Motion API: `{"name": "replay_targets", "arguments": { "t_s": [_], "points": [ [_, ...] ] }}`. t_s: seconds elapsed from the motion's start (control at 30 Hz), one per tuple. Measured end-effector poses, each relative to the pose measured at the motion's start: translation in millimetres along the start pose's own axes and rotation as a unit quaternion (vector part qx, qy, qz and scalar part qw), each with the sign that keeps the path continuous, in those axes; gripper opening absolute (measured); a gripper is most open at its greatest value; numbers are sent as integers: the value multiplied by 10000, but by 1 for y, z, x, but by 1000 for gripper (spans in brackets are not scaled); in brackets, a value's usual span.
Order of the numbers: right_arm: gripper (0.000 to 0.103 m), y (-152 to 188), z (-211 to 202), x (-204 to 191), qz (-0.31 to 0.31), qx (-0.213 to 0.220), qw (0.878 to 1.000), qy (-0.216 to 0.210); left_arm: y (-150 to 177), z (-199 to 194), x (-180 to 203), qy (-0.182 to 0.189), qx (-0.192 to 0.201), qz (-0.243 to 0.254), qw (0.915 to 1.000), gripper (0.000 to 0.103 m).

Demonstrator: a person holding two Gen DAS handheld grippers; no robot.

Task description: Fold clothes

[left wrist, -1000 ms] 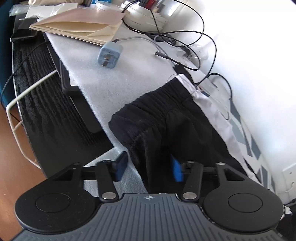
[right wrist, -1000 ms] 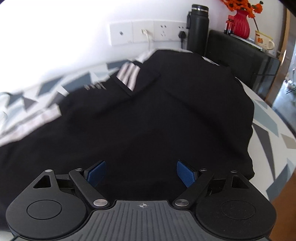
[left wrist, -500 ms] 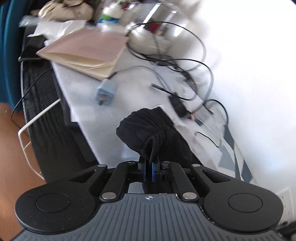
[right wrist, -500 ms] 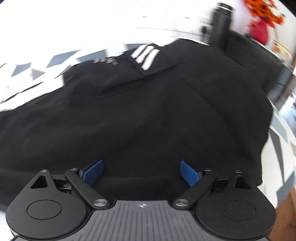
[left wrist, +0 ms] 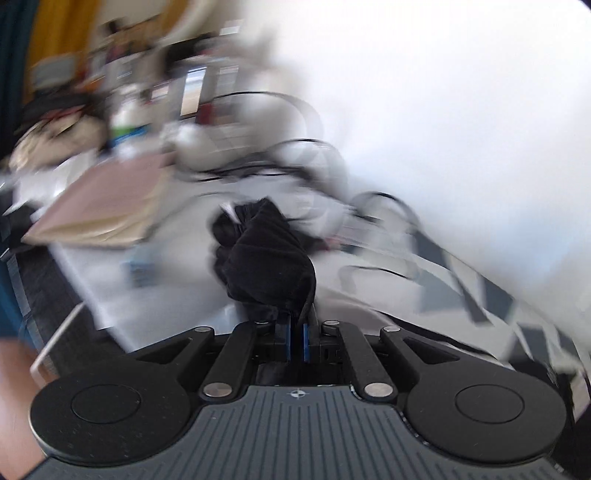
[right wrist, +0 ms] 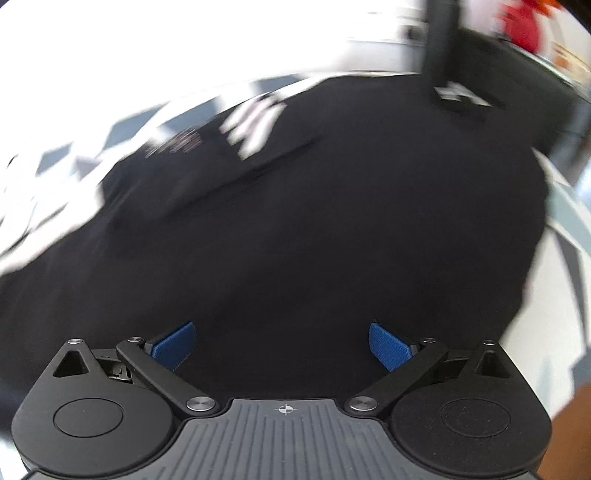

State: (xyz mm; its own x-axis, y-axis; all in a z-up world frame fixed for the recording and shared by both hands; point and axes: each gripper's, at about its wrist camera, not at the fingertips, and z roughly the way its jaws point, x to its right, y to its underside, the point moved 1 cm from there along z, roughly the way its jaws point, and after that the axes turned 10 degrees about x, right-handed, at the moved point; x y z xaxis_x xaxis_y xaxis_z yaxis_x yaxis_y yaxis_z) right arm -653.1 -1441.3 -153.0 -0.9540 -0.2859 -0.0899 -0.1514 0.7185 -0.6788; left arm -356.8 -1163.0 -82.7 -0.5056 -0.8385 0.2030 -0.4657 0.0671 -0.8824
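The left gripper (left wrist: 295, 341) had its two blue-padded fingers (left wrist: 285, 341) drawn almost together, clamped on a bunched fold of the black garment (left wrist: 267, 254). The cloth rose out of the narrow gap between the pads in a dark, crumpled lump, gathered up above the pale table (left wrist: 177, 266) rather than lying flat on it. A thin white edge showed at the top of that lump. Everything beyond it in the left wrist view was smeared by blur: a tan paper bag (left wrist: 99, 206) lay to the left on the table, black cables (left wrist: 295, 158) looped behind the cloth near the white wall (left wrist: 461, 110), and a grey-and-white patterned cloth (left wrist: 461, 280) spread to the right.

The right gripper (right wrist: 282, 343) had its fingers (right wrist: 173, 345) set far apart and its jaws were opening. The black garment (right wrist: 314, 221) lay spread beneath and between them, filling most of the right wrist view, but neither blue pad pressed on it; each stood clear with dark fabric visible behind. White stripes (right wrist: 255, 125) and a patch of pale lettering marked the garment's far left part, both blurred too much to read. The patterned cloth (right wrist: 565, 229) showed along the garment's right edge. At the top right a dark upright bottle (right wrist: 439, 40) and something red (right wrist: 524, 26) appeared, blurred.
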Motion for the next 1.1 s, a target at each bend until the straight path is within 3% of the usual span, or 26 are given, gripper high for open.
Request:
{"name": "replay_targets", "arguments": {
  "t_s": [0.1,0.17,0.2,0.27,0.37,0.4,0.43,0.5,0.57,0.7,0.8,0.93,1.03,1.1],
  "points": [
    [100,-18,-4,23,81,335,9993,172,14,-12,66,835,193,853,9927,6],
    [100,-28,-6,36,22,517,9985,154,30,-20,110,1551,267,1402,9775,6],
    [100,-31,-6,41,-43,600,9980,187,40,-22,134,1958,241,1745,9647,6],
    [100,-34,-1,51,-132,676,9971,311,69,-21,179,2654,-38,2551,9298,7],
    [100,-34,9,66,-75,555,9977,385,117,-12,218,3078,-872,3284,8887,14],
    [100,-33,12,71,-34,493,9980,388,127,-11,223,3092,-1013,3440,8808,15],
    [99,-32,14,76,-14,439,9984,365,133,-15,223,3061,-981,3537,8784,15],
    [98,-30,16,80,95,405,9989,237,130,-24,214,3118,-859,3443,8814,24],
    [98,-28,17,86,247,404,9988,152,114,-33,197,3185,-830,3105,8918,47],
    [97,-18,1,70,99,587,9981,183,75,-46,161,2985,-820,2452,9187,50],
    [88,-18,-3,61,205,569,9975,-356,60,-45,133,2584,-705,2351,9343,50],
    [77,-17,-1,46,410,375,9932,-1018,77,-36,99,2057,-1051,2640,9365,53],
    [53,-15,1,31,440,235,9879,-1469,94,-41,81,1902,-1298,2806,9318,55],
    [48,-16,4,24,592,97,9829,-1741,102,-45,77,1819,-1257,2903,9311,63]
  ]
}}
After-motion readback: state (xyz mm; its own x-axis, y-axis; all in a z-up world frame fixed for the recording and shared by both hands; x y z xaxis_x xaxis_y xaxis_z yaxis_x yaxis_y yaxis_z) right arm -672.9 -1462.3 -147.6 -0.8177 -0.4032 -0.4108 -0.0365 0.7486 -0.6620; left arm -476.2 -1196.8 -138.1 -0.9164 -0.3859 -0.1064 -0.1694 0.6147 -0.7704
